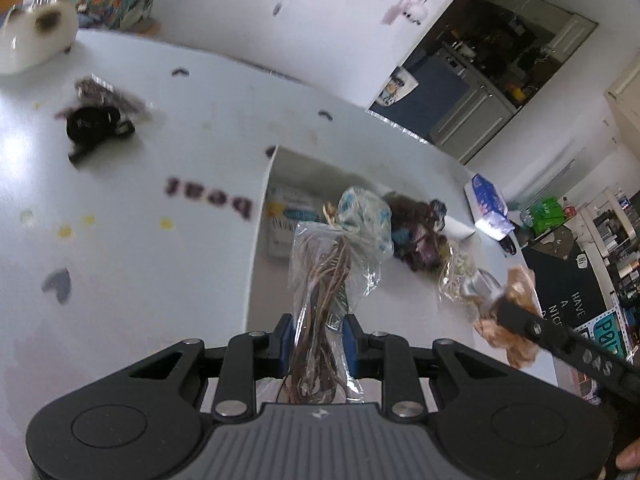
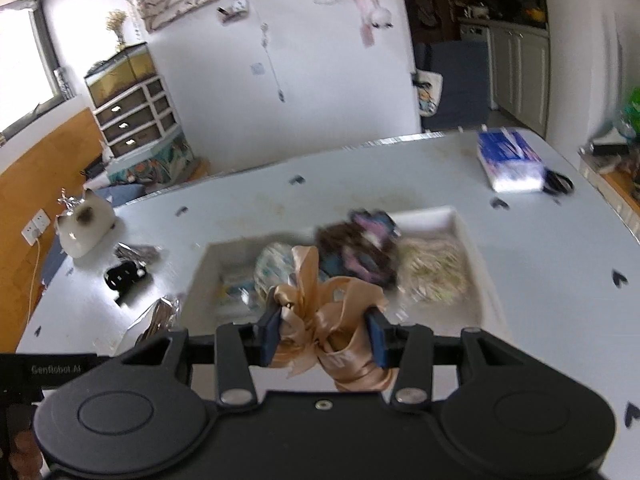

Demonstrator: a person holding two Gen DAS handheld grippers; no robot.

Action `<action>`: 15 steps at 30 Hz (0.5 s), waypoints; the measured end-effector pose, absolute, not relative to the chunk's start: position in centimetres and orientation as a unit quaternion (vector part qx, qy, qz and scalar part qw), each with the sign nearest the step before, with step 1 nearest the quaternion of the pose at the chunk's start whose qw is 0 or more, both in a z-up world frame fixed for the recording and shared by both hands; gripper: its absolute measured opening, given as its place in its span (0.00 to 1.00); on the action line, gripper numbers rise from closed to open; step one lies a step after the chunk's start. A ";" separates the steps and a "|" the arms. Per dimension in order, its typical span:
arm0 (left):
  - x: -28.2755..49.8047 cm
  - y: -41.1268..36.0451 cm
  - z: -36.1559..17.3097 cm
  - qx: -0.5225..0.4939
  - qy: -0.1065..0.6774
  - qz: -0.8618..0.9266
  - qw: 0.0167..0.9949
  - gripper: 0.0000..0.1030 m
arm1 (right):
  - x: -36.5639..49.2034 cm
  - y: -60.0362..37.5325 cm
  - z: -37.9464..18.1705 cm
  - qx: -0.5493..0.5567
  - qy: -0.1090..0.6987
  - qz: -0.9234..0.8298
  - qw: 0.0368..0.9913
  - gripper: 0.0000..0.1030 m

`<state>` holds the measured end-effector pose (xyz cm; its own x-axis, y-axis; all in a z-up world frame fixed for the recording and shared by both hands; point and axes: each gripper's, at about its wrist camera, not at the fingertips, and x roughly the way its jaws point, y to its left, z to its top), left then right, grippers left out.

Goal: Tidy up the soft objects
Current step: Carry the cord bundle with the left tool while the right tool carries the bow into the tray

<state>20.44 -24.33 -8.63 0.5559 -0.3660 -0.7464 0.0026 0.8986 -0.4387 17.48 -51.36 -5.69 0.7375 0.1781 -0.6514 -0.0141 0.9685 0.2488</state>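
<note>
My left gripper (image 1: pixel 317 340) is shut on a clear plastic bag of brown cords (image 1: pixel 326 280), held over the near edge of the white tray (image 1: pixel 260 216). My right gripper (image 2: pixel 323 334) is shut on a beige satin ribbon bow (image 2: pixel 328 312), just in front of the tray (image 2: pixel 460 216); the bow also shows in the left wrist view (image 1: pixel 516 312). In the tray lie a light blue patterned bundle (image 2: pixel 272 264), a dark brown and purple fabric bundle (image 2: pixel 360 252) and a cream stringy bundle (image 2: pixel 432 268).
On the white table (image 2: pixel 280 184) stand a cat figurine (image 2: pixel 86 224), a black object (image 2: pixel 124 274), a dark wrapped packet (image 2: pixel 138 252), a silvery packet (image 2: pixel 160 316), a blue tissue pack (image 2: pixel 510 158) and scissors (image 2: pixel 558 184). Drawers stand against the wall behind.
</note>
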 end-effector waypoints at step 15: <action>21.7 -26.8 -11.4 -0.156 0.469 -0.071 0.866 0.57 | 15.8 -55.5 -9.0 0.119 0.405 0.007 0.906 0.51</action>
<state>21.66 -26.84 -11.36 0.5500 -0.2698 -0.7904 -0.0234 0.9410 -0.3375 15.82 -55.53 -9.03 0.6717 0.1098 -0.7326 0.0830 0.9716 0.2218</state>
